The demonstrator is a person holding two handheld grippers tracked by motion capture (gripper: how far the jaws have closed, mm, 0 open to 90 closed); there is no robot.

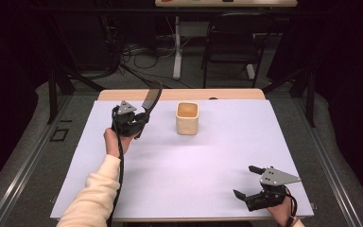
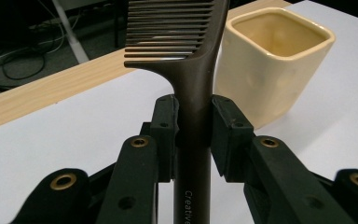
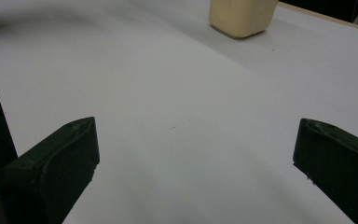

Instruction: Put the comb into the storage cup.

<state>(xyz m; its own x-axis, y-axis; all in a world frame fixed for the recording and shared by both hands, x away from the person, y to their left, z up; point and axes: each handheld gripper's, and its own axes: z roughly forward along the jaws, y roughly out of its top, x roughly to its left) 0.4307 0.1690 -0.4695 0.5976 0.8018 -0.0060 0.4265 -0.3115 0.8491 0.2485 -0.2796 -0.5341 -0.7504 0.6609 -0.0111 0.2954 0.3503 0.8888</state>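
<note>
White paper (image 1: 184, 161) is spread under a comb (image 2: 193, 70) clamped by the left gripper (image 2: 193, 135) (probably near the cup (image 2: 272, 60)); the right gripper (image 1: 248, 182) is held open.

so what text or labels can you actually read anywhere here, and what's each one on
"Creative": white print on the handle of the dark comb, clamped in the left hand-held gripper; the frame edge cuts it off, so any further letters cannot be told.
Cream cup: no text on the sides that show.
White table cover: no print.
Objects on the far desk in the high view: too small to read.
</note>
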